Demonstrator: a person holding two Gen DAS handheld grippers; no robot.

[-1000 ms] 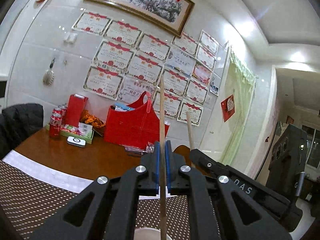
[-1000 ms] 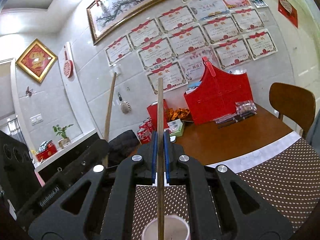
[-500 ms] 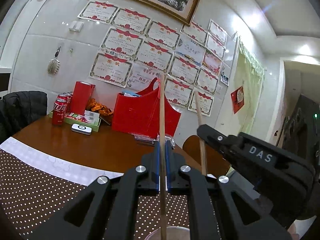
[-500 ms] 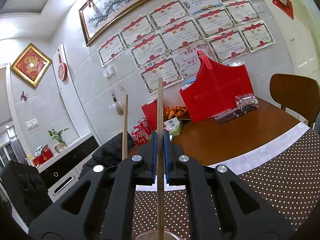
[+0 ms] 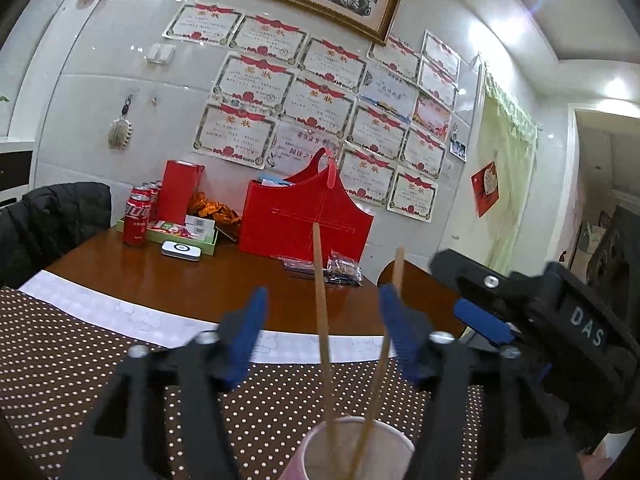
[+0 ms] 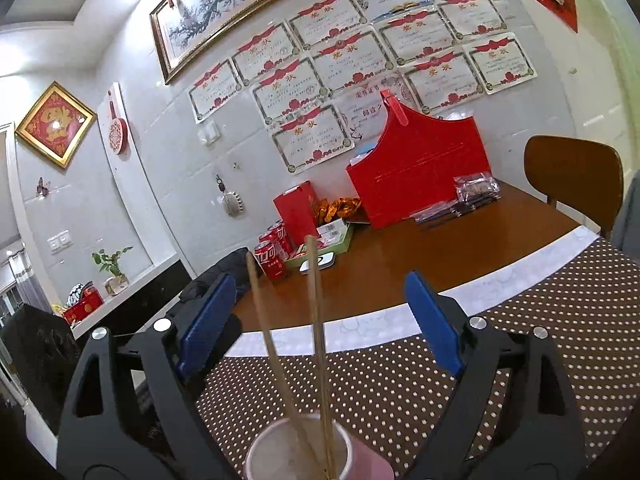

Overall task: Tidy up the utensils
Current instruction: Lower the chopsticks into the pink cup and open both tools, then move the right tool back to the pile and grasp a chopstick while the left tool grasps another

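- Left wrist view: left claw (image 5: 320,322) is spread wide, gripping nothing; two chopsticks (image 5: 322,328) stand in the cup (image 5: 356,454) between its fingers.
- Right wrist view: right claw (image 6: 320,320) is likewise released around the same pair.
- Judgement: both sticks lean crossed against the rim, so the cup holds them upright unaided.
- Sticks are slim pale wood; the cup is round, white inside, on a dotted brown mat (image 5: 80,360) over the bench (image 5: 180,284).

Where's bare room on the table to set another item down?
Free: the dotted mat right of the cup, and the brown tabletop between the mat's white edge and the red basket. Crowded: the back along the wall, with cans, a green tray, the basket and plastic packets.
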